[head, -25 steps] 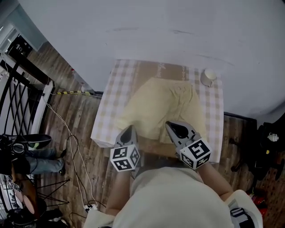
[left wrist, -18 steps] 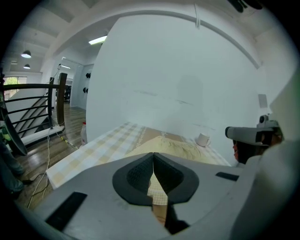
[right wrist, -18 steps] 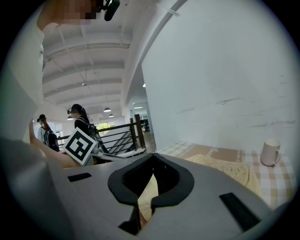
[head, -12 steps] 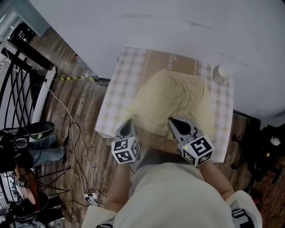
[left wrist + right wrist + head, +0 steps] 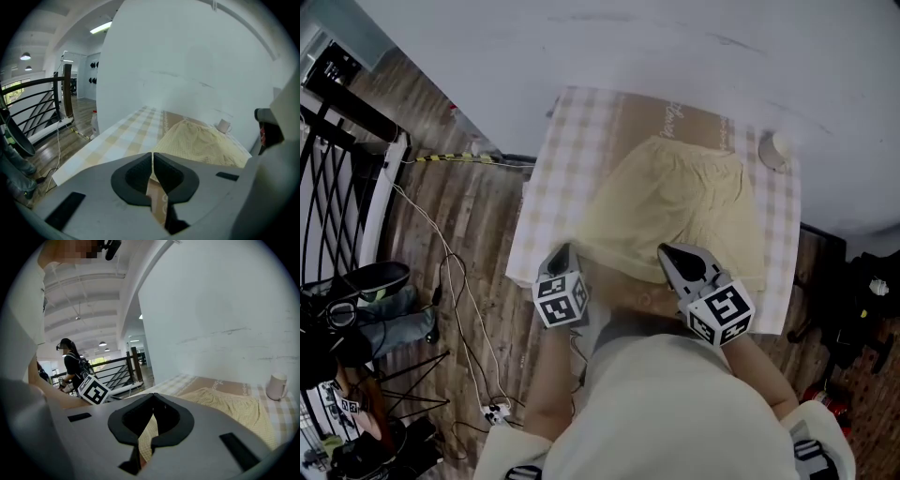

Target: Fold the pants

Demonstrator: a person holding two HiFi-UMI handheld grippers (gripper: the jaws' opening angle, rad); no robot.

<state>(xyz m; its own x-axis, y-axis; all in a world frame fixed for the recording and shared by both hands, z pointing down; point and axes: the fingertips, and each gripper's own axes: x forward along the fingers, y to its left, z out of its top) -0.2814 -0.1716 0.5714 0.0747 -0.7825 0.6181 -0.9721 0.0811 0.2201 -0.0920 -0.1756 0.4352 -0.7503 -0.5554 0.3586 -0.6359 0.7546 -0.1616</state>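
Pale yellow pants point(image 5: 675, 202) lie flat on a brown sheet on the checked table point(image 5: 555, 178), waistband toward the wall and leg hems toward me. My left gripper point(image 5: 562, 249) hovers at the table's near edge, just left of the near-left hem corner. Its jaws are shut and empty in the left gripper view point(image 5: 152, 154), with the pants point(image 5: 201, 143) ahead to the right. My right gripper point(image 5: 667, 253) is over the near hem, shut with nothing in it point(image 5: 153, 395); the pants point(image 5: 229, 406) lie beyond and below it.
A white mug point(image 5: 773, 150) stands at the table's far right corner, next to the white wall. A black railing point(image 5: 337, 187) and floor cables point(image 5: 459, 300) are to the left. A person point(image 5: 70, 364) stands far off by the railing.
Both grippers have sunk toward the table's near edge. The left one has moved further, shifting left past the pants' near-left corner. Both stay shut; the pants have not moved.
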